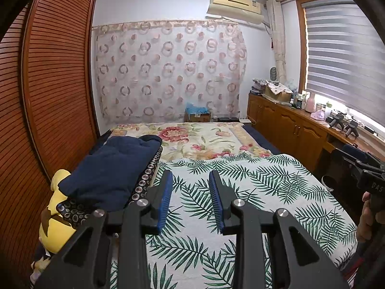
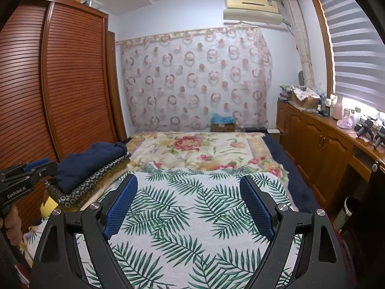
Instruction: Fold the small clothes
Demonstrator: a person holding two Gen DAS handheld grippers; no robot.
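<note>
A stack of folded clothes lies at the left side of the bed: a navy garment [image 1: 113, 168] on top, a dark garment with a ring pattern [image 1: 144, 183] under it, a yellow one [image 1: 55, 221] below. The stack also shows in the right wrist view [image 2: 89, 166]. My left gripper [image 1: 191, 180] is open and empty above the palm-leaf sheet [image 1: 240, 192], just right of the stack. My right gripper [image 2: 189, 183] is wide open and empty above the same sheet [image 2: 187, 216]. Each gripper shows at the edge of the other's view [image 1: 368, 178] [image 2: 21, 180].
A floral blanket [image 1: 199, 139] covers the far half of the bed. A slatted wooden wardrobe [image 1: 48, 84] stands close on the left. Wooden cabinets [image 1: 288, 122] with clutter run along the right under the window. A cardboard box [image 1: 197, 115] sits beyond the bed.
</note>
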